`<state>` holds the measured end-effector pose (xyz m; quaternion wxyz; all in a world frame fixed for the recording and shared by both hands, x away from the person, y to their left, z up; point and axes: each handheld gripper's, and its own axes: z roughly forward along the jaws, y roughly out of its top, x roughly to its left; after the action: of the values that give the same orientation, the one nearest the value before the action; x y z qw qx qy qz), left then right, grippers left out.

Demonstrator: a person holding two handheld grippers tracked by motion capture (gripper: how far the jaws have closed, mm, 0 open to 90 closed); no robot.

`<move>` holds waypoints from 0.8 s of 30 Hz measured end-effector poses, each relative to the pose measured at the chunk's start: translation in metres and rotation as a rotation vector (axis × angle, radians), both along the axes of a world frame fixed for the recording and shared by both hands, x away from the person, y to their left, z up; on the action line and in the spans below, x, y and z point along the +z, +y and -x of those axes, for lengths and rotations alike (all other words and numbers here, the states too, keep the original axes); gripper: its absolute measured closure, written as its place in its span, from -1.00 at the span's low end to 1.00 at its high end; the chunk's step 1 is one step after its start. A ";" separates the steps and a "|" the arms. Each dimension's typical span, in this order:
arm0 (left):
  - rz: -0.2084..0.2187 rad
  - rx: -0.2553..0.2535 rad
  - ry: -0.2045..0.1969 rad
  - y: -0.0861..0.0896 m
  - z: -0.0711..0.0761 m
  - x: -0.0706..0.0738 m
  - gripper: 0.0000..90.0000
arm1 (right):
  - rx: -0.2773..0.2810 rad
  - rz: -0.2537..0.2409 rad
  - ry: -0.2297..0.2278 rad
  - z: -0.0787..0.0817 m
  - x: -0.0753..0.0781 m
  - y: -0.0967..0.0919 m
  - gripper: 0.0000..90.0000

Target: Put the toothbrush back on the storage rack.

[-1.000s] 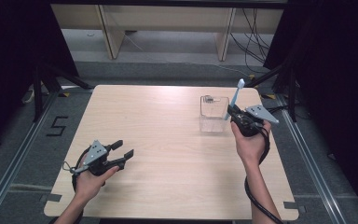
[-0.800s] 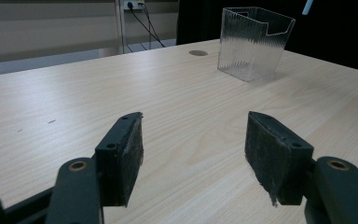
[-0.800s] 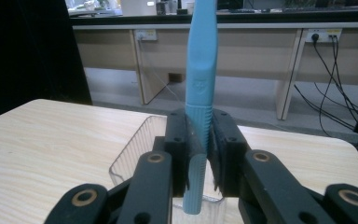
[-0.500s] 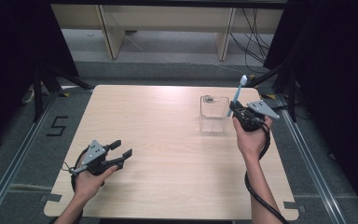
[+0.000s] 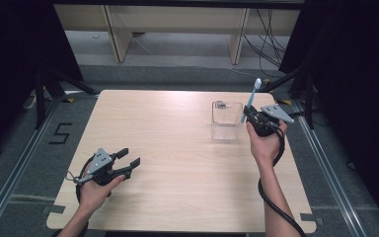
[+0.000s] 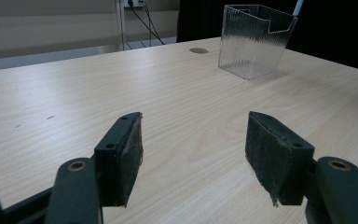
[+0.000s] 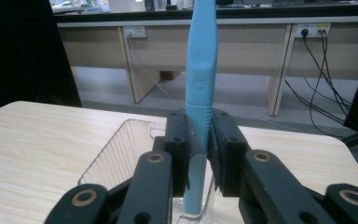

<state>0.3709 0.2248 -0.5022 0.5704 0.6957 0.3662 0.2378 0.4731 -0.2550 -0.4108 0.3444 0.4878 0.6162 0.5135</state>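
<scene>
Blue toothbrush [image 7: 200, 70] clamped upright in right gripper [image 7: 199, 154].

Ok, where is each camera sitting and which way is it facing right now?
High view: fixed above the near edge of the table, looking forward and down; both forearms, left tool, right tool.
Left gripper view: rides the left tool, looking low across the table toward the clear box; its open jaws show.
Right gripper view: rides the right tool, facing benches beyond the table; jaws shut on the blue toothbrush.
All three views share the clear box.
</scene>
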 end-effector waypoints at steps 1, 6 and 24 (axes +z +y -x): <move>0.000 0.001 0.003 0.000 0.000 0.000 -0.20 | -0.001 0.011 0.000 0.000 0.000 -0.001 0.75; 0.007 -0.007 -0.004 -0.001 -0.001 -0.002 -0.20 | -0.003 0.009 0.004 -0.003 -0.004 0.000 0.75; 0.002 -0.006 0.012 -0.001 -0.001 -0.002 -0.20 | -0.007 0.009 0.020 -0.004 -0.014 0.003 0.75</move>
<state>0.3716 0.2241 -0.5042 0.5695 0.6977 0.3678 0.2317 0.4767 -0.2515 -0.4243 0.3423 0.4933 0.6204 0.5046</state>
